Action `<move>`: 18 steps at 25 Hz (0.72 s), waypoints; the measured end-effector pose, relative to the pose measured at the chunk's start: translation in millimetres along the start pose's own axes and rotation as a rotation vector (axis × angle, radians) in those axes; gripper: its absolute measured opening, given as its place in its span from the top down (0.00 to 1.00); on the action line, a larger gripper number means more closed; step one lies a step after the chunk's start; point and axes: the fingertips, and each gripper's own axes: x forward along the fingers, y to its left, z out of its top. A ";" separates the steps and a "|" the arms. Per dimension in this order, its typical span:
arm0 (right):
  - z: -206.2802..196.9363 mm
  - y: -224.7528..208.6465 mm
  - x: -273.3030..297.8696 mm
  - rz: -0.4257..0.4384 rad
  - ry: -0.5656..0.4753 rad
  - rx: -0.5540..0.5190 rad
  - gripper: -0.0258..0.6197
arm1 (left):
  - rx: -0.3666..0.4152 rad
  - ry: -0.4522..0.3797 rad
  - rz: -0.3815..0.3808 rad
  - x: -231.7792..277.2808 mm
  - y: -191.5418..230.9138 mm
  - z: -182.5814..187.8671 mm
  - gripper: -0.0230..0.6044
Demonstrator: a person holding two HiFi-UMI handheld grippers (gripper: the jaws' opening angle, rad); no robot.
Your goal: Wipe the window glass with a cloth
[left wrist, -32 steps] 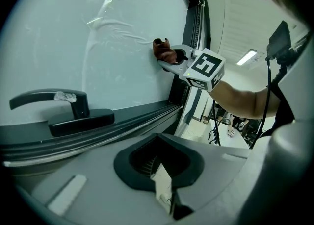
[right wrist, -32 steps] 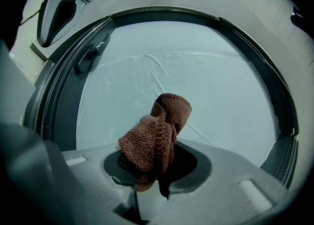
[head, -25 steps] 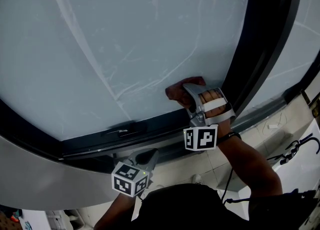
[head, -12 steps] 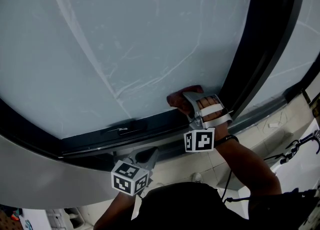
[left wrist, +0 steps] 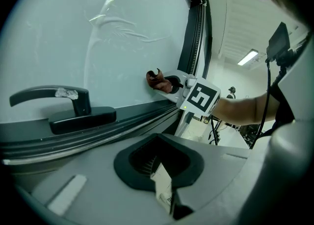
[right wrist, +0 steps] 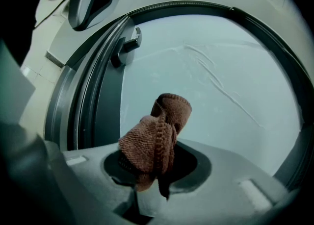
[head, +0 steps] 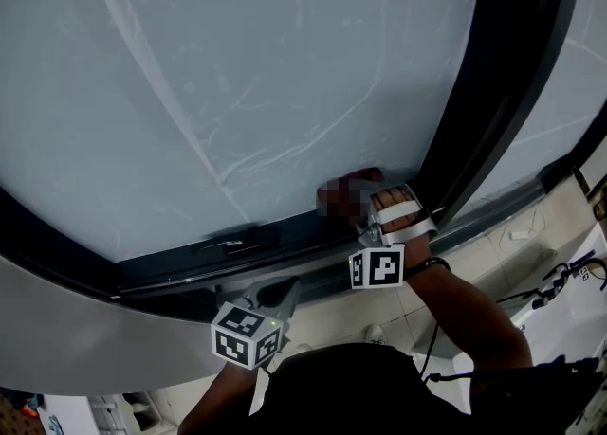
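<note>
Jaws pressed together on nothing mark our left gripper [head: 281, 293], which hangs low and left of centre in the head view, below the window's bottom rail. Just above it and a little to the left, the dark window handle [head: 226, 245] lies flat along that rail.

Across the middle spreads the window glass [head: 237, 63], marked with pale curved streaks running from the upper left toward the lower centre. Right of centre, our right gripper [head: 381, 208] pinches the brown cloth [head: 368, 176]. The wad appears pressed to the pane in its lower right corner, close above the rail and just beside the dark upright frame [head: 503, 73] at the right. In the right gripper view the cloth [right wrist: 158, 138] stands bunched up out of the closed jaws, a narrow roll and not a flat pad.

We judge the wiping to be under way, with most of the pane left to cover. The risks come from that bunching and that corner:

- A narrow wad touches little glass, so streaks could be missed between passes.
- Pressing harder could fold the cloth aside and let the hard jaw tips scrape the pane.
- Sweeping right could knock the gripper on the frame.
- Sweeping left along the rail could snag the handle and tug the cloth loose.
</note>
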 end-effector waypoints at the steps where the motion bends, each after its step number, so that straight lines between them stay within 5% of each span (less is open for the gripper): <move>1: -0.4 2.7 0.4 0.004 0.001 -0.001 0.80 | -0.001 -0.001 0.000 -0.2 0.0 -0.1 0.94; 18: -4.0 41.4 7.3 0.083 0.021 -0.025 0.80 | -0.012 -0.007 0.008 -4.2 3.9 -2.9 0.94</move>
